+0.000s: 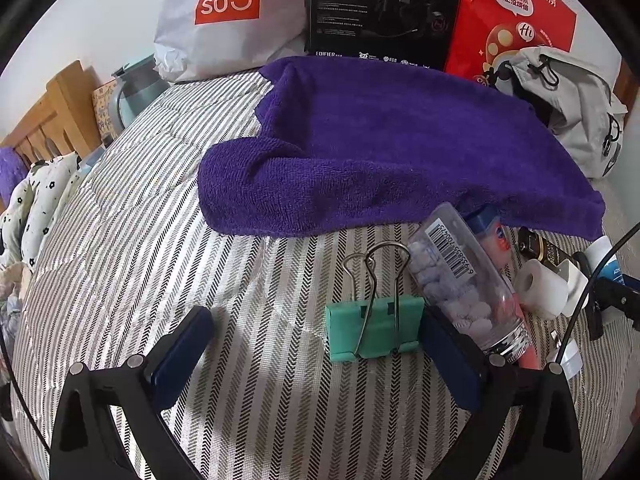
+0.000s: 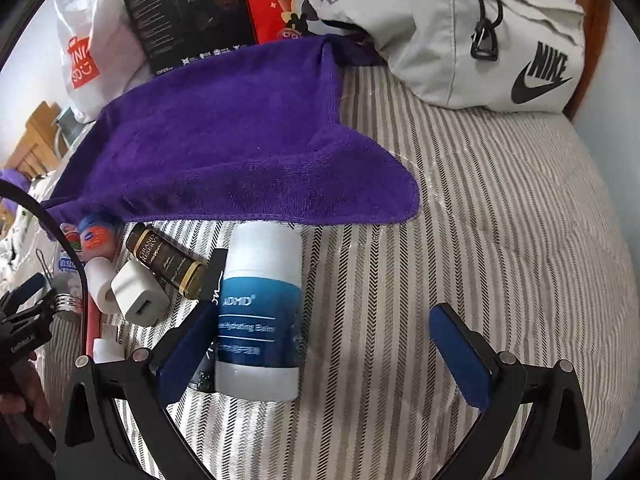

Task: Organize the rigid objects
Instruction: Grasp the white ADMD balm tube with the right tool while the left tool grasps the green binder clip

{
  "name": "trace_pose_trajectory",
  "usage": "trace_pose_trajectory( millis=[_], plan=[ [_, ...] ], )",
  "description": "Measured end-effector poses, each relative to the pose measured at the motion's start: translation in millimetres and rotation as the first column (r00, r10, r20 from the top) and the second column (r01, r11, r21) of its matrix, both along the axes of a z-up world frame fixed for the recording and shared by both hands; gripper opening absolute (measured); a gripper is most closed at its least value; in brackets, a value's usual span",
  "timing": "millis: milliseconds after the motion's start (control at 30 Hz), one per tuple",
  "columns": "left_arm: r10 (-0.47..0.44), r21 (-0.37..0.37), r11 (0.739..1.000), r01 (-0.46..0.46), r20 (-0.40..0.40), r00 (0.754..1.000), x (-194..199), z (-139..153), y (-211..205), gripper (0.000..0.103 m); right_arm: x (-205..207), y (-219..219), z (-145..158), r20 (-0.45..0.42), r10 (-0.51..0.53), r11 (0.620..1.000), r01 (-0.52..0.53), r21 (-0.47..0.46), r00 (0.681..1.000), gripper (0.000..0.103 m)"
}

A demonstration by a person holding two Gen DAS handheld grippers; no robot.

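On the striped bed cover, a green binder clip [image 1: 372,330] stands with its wire handles up. It sits between the fingers of my open left gripper [image 1: 316,320], close to the right finger. A clear bottle of pale tablets [image 1: 460,280] lies just right of the clip. My right gripper [image 2: 326,312] is open around a white and blue balm tube [image 2: 260,308], which lies against its left finger. Left of the tube lie a white charger [image 2: 136,296], a dark brown bottle [image 2: 168,260], a white roll [image 2: 98,276] and a small orange-lidded jar [image 2: 92,236].
A purple towel [image 1: 400,152] is spread across the bed behind the objects. A white shopping bag [image 1: 224,16], a black box [image 1: 380,8] and a red box [image 1: 516,12] line the back. A grey Nike bag [image 2: 480,40] lies at the back right. Striped cover shows right of the tube.
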State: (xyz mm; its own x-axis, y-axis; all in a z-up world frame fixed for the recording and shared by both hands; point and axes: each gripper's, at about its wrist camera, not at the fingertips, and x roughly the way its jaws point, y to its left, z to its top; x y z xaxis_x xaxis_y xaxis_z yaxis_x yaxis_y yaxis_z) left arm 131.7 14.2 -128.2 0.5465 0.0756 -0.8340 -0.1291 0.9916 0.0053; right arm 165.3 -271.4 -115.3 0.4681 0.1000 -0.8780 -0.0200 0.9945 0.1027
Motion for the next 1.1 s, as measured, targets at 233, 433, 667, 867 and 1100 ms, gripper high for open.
trace_pose_trajectory(
  millis=[233,433,667,867,1100],
  plan=[
    [0.002,0.002,1.000,-0.003,0.018,1.000,-2,-1,0,0.103,1,-1,-2,0.025,0.049,0.998,-0.048,-0.043,0.998,0.103],
    [0.008,0.004,1.000,-0.008,0.030,1.000,-4,-2,-1,0.103,0,-8,-6,0.052,0.027,0.999,-0.028,0.020,0.998,0.103],
    [0.007,0.002,1.000,-0.007,0.031,0.999,-4,-1,0,0.103,0,-4,-6,0.074,0.004,1.000,-0.005,0.010,0.997,0.103],
    [-0.004,0.005,1.000,0.004,0.027,1.000,-4,-1,0,0.103,-10,-3,-3,0.091,0.027,1.000,-0.029,0.012,0.995,0.089],
    [-0.041,0.004,0.999,0.041,0.020,0.999,-3,2,-4,0.090,-15,7,4,0.088,0.088,0.995,-0.091,0.034,0.992,0.038]
  ],
)
